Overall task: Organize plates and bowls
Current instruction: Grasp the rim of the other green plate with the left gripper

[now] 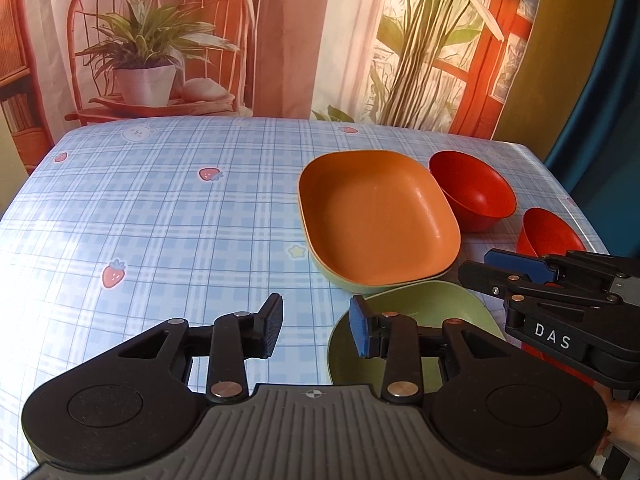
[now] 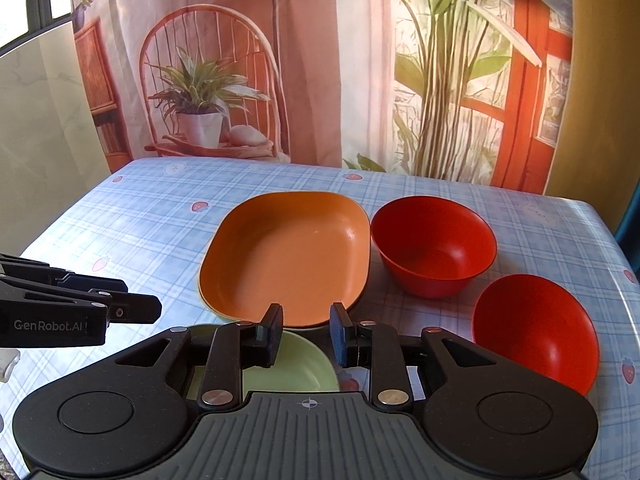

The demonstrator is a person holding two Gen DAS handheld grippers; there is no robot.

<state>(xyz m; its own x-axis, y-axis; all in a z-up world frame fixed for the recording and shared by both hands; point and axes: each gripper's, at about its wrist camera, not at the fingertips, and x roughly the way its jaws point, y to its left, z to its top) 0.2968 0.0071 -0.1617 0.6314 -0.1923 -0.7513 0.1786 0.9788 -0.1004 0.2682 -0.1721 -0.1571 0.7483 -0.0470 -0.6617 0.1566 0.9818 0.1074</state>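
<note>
An orange square plate [image 1: 376, 216] [image 2: 292, 260] rests stacked on a green plate whose rim [image 1: 344, 282] shows beneath it. A green bowl [image 1: 416, 320] [image 2: 304, 364] sits nearest, partly hidden by both grippers. Two red bowls stand to the right: the far one [image 1: 472, 192] [image 2: 434, 244] and the near one [image 1: 548, 234] [image 2: 536, 330]. My left gripper [image 1: 316, 326] is open and empty, left of the green bowl's rim. My right gripper [image 2: 306, 334] is open and empty above the green bowl; it also shows in the left wrist view [image 1: 520, 276].
The table has a blue plaid cloth [image 1: 160, 220] [image 2: 152, 220] with strawberry prints. A printed backdrop [image 1: 280, 40] hangs behind the far edge. The table's right edge [image 2: 616, 248] lies close to the red bowls. The left gripper's body [image 2: 72, 308] shows at the left.
</note>
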